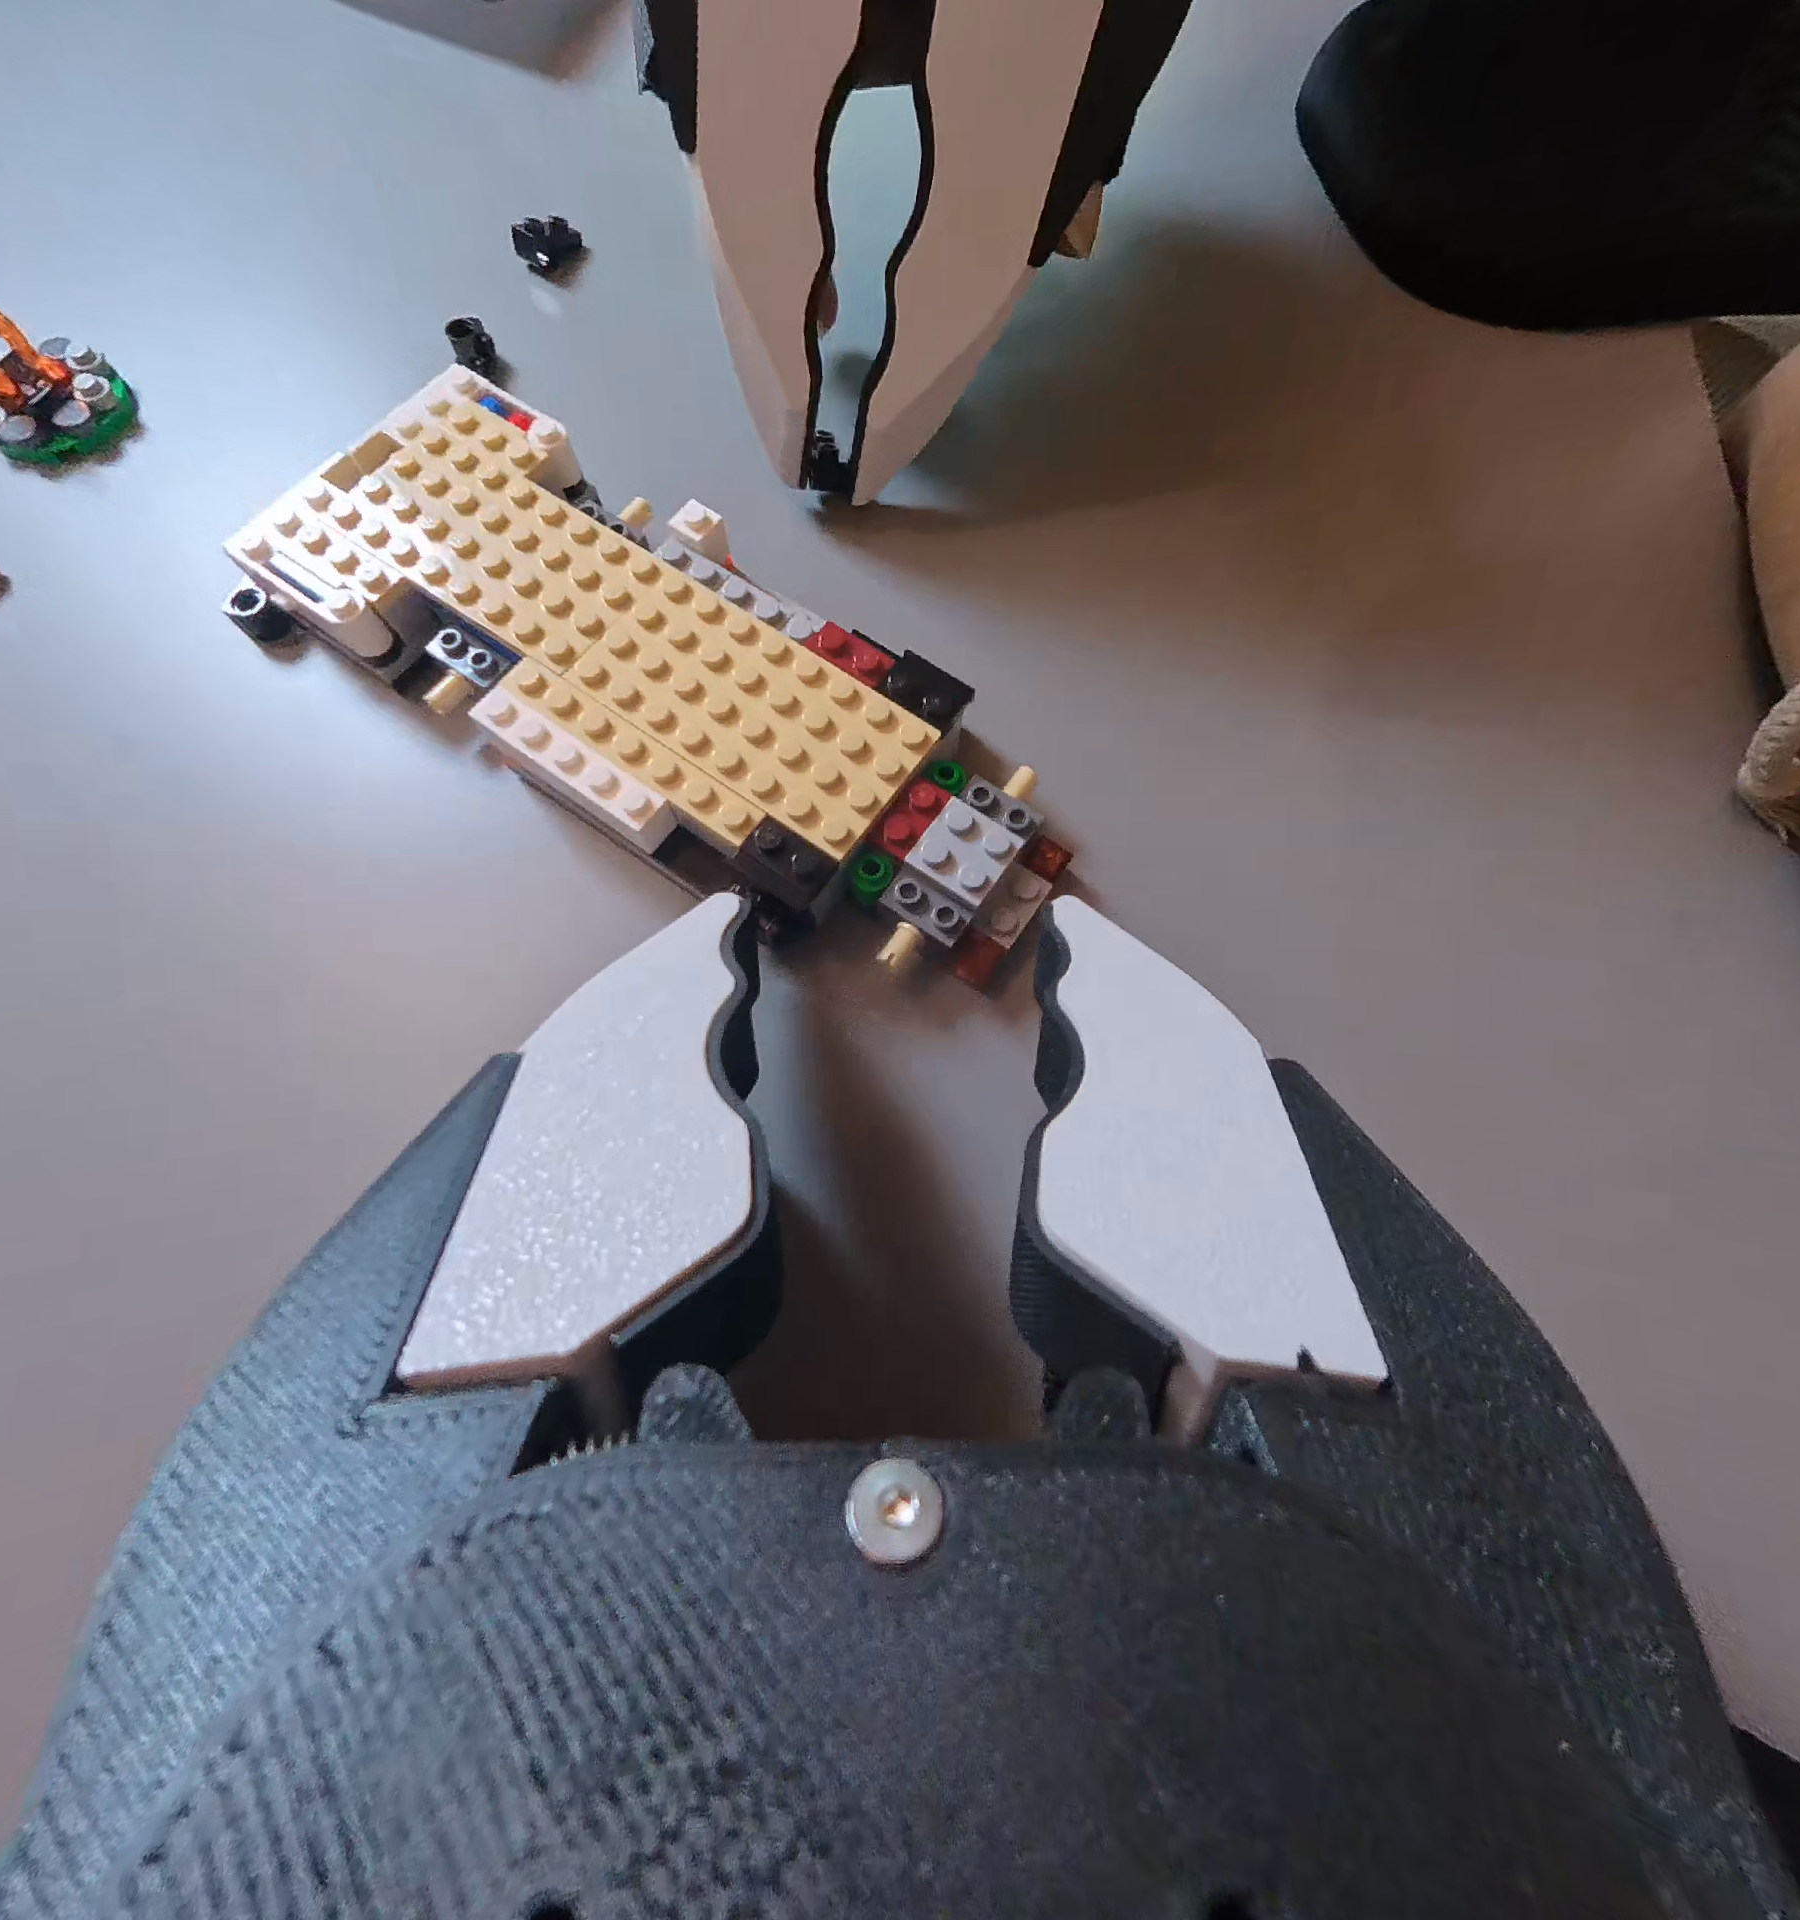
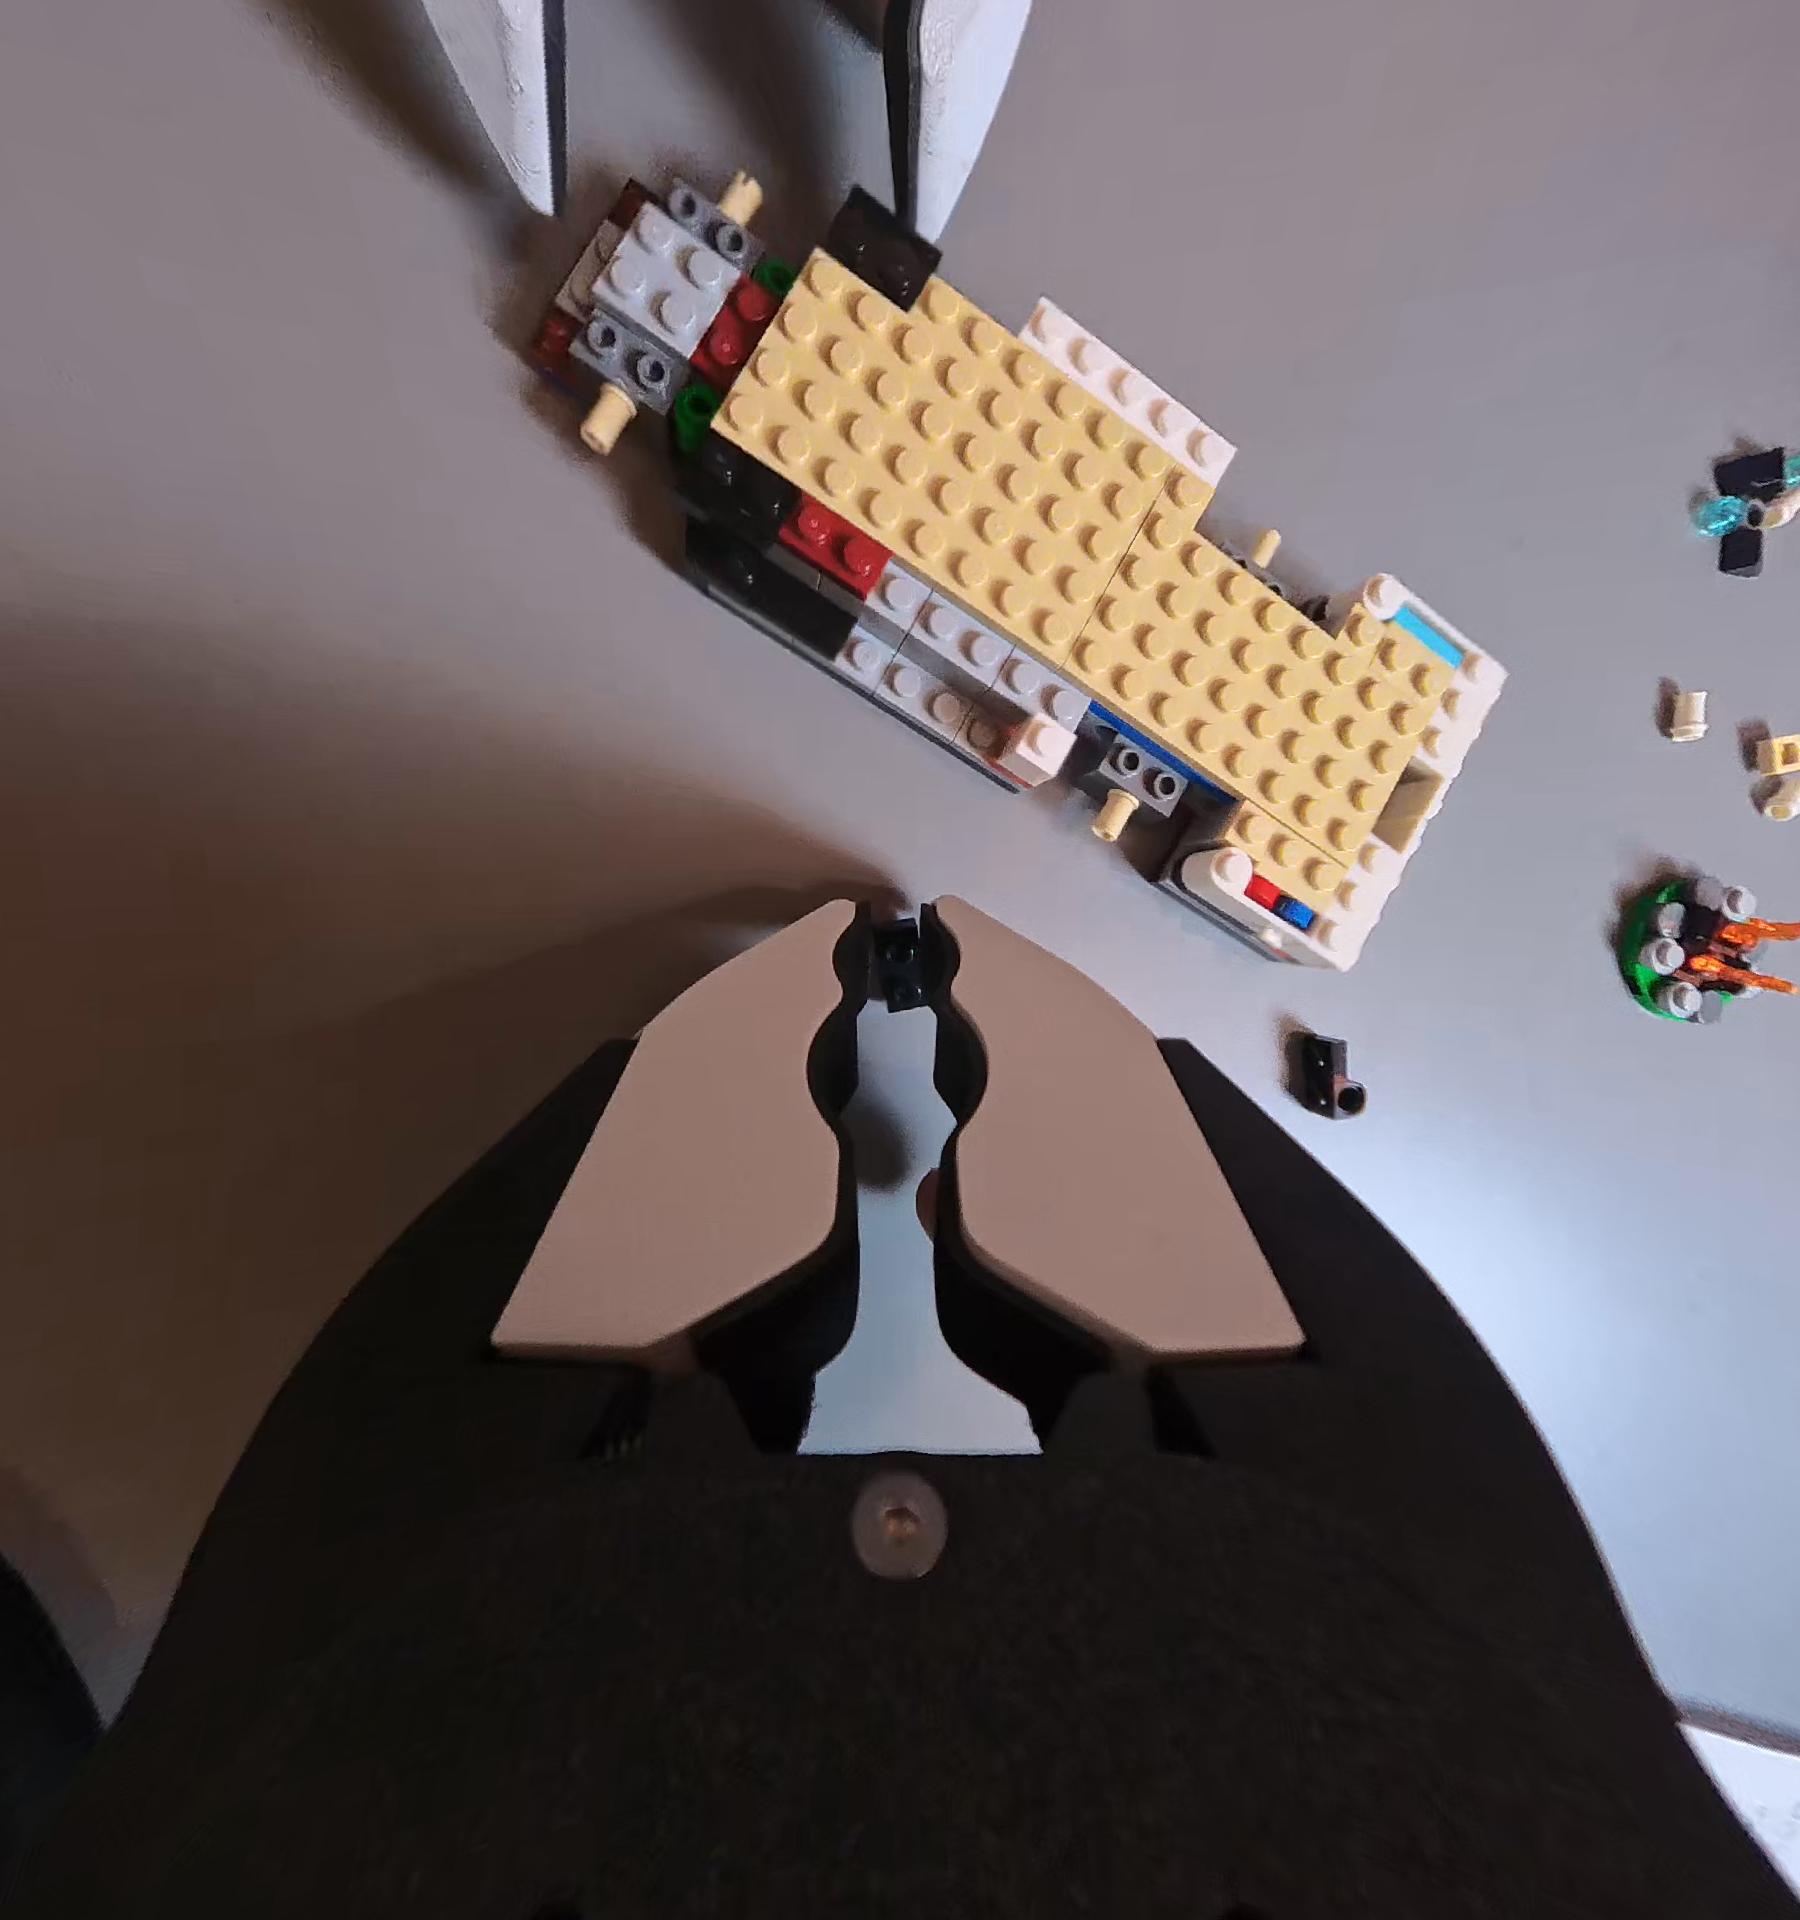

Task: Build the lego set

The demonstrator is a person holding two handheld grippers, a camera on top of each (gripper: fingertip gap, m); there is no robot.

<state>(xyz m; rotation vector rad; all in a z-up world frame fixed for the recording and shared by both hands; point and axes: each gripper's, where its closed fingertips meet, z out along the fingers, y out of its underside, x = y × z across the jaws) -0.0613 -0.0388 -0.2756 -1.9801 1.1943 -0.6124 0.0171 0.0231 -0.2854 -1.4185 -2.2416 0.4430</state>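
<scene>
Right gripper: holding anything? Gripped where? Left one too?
Right gripper pinches a small black brick by its two sides, at the fingertips. Left gripper is open, holding nothing.

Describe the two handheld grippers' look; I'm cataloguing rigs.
Both the left gripper and right gripper have rough, ribbed black printed bodies, flat pale grey finger plates edged with wavy black pads, and one silver screw set centrally.

— What sits between the right gripper (image 2: 897, 940) pads?
— A small black brick piece (image 2: 901, 966), pinched at the tips, just over the grey counter (image 2: 252, 416).
— And the big build?
— The tan-topped brick model (image 1: 605, 644) lies flat, its grey-and-red end between the spread fingers of the left gripper (image 1: 901, 925), untouched.
</scene>
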